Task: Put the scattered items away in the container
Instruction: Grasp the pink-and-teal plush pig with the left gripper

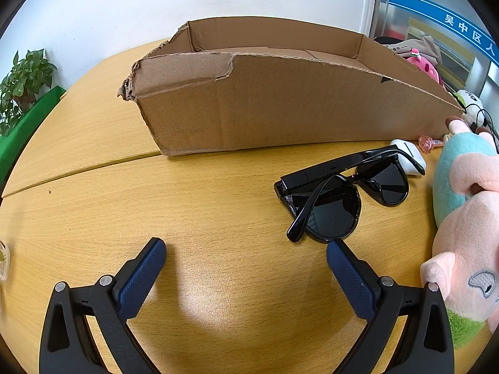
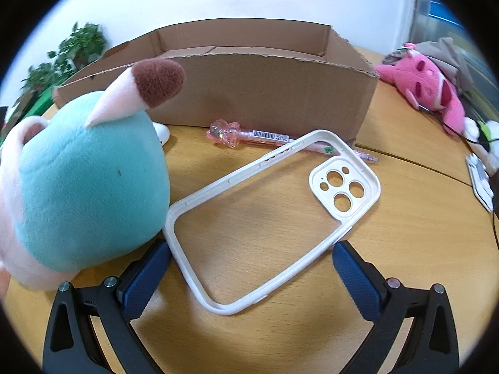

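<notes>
Between the spread fingers of the right gripper (image 2: pixel 251 268), flat on the counter (image 2: pixel 405 249): a white phone case (image 2: pixel 344 184), near end already inside the gap, camera cut-out at the far right corner. Long axis running diagonally, from near-left to far-right, so skewed against the line of the fingers. Left pad just beside the case's near-left corner, right pad just beside its right rim; nothing clamped yet, jaws wide apart. Pressed against the case's left edge, a teal and pink plush toy (image 2: pixel 87 187), crowding the left finger. Beyond the case, a pink pen (image 2: pixel 265 135) lying along the foot of the cardboard box (image 2: pixel 265 93), the case's far rim overlapping it.

On the left side, left gripper (image 1: pixel 246 269) likewise spread wide and empty over bare counter. Black sunglasses (image 1: pixel 343 196) ahead and to the right, folded, one temple tip close to the right fingertip but outside the gap. A white earbud case (image 1: pixel 411 155) further off, behind the sunglasses. Box straight ahead, its inside apparently empty.

Judging from this: right gripper the better placed, case first; probably a small twist needed to square the fingers across the case's short side before closing.
</notes>
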